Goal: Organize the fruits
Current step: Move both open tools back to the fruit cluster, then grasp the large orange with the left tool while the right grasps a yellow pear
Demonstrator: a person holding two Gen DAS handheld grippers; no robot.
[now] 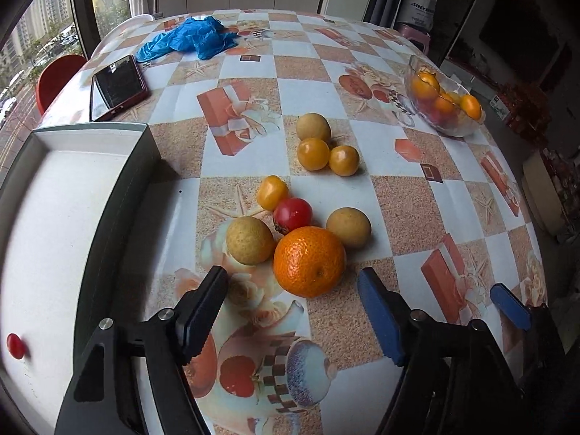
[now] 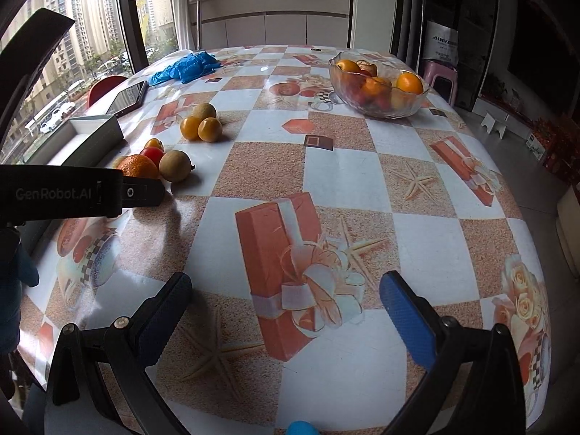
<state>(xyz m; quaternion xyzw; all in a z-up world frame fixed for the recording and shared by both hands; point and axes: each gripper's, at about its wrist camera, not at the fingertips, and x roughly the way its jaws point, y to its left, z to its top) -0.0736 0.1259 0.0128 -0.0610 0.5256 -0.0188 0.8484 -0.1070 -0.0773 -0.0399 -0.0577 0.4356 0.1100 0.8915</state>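
Two spread fingers of the left gripper (image 1: 290, 311) frame the orange (image 1: 309, 261), jaws wide and touching nothing. Left of it, the white tray (image 1: 90, 217) at the table's (image 1: 417, 188) left edge holds one cherry tomato (image 1: 15, 345). Rightward, the right gripper (image 2: 286, 311) gapes empty. Best to centre the orange, then close gently.

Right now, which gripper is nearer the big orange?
Left. The left gripper stands open just short of the orange, not touching it. The right gripper is open over bare tablecloth, well off to the orange's right.
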